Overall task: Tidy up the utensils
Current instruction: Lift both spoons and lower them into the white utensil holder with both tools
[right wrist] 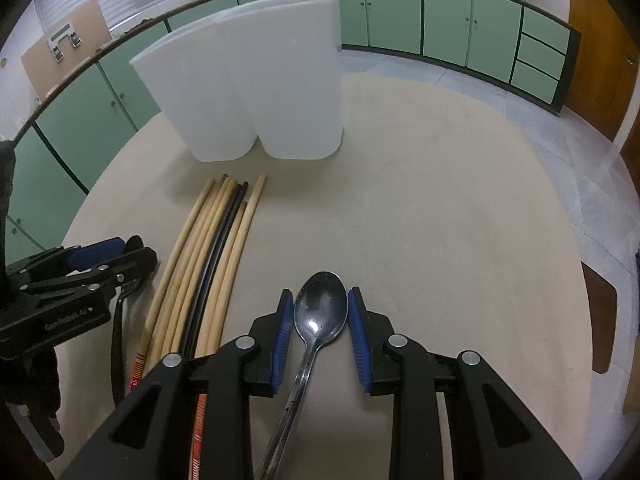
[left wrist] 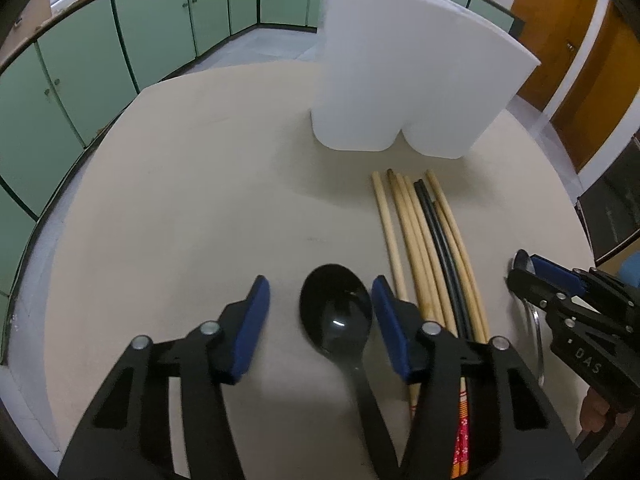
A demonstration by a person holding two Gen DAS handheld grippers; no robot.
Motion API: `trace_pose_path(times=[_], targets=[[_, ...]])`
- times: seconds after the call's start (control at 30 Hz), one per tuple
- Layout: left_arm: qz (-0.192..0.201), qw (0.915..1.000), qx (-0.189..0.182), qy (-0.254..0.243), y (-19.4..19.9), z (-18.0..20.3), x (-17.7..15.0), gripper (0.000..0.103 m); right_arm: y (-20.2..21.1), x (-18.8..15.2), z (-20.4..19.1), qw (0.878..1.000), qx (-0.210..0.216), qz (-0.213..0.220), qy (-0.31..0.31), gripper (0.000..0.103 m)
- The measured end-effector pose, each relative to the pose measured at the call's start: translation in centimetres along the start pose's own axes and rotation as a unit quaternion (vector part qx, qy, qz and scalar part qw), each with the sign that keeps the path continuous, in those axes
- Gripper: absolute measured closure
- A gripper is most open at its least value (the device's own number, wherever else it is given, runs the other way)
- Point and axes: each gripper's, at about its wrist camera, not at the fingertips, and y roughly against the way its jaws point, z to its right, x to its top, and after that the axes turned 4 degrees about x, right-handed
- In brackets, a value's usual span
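The left tongs [left wrist: 320, 308] are straddling, open, the black spoon [left wrist: 335, 312] on the desk [left wrist: 192, 208], the right tongs [right wrist: 320, 320] are bracketing the metal spoon [right wrist: 320, 310] (neither gripped, apparently), likely for lifting into the white holder [left wrist: 404, 80].

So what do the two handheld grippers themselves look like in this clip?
Both match: the left gripper and the right gripper have matte black plastic linkage arms with cut-out slots, silver round pivot pins and blue ribbed finger pads. Pale lettering marks each black body; it is not clearly readable. No cables show.
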Motion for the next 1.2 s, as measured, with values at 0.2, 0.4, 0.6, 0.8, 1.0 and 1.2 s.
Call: trace_pose_path(times=[0.2, 0.4, 0.6, 0.8, 1.0, 1.2], targets=[[0.007, 0.9997, -0.025, -0.001, 0.8, 0.7, -0.3, 0.069, -0.2, 0.5, -0.1, 1.000, 0.005, -0.011, -0.005, 0.075], [0.067, 0.9967, -0.044, -0.004, 3.9, 0.5, -0.7, 0.070, 2.3, 0.6, 0.6, 0.999, 0.021, 0.041, -0.018, 0.075], [0.173, 0.9838, -0.042, -0.021, 9.0, 0.6, 0.0, 0.070, 7.5, 2.4, 0.1, 0.989, 0.043, 0.138, 0.010, 0.076], [0.242, 0.9691, -0.043, -0.020, 12.3, 1.2, 1.4, 0.070, 11.2, 5.4, -0.2, 0.978, 0.054, 0.200, 0.027, 0.076], [0.302, 0.9523, -0.039, -0.019, 15.7, 1.6, 5.0, 0.070, 14.5, 9.3, -0.2, 0.966, 0.080, 0.243, 0.032, 0.077], [0.351, 0.9360, -0.012, -0.025, 16.3, 3.2, 10.8, 0.070, 16.3, 12.9, -0.6, 0.957, 0.082, 0.274, 0.042, 0.077]])
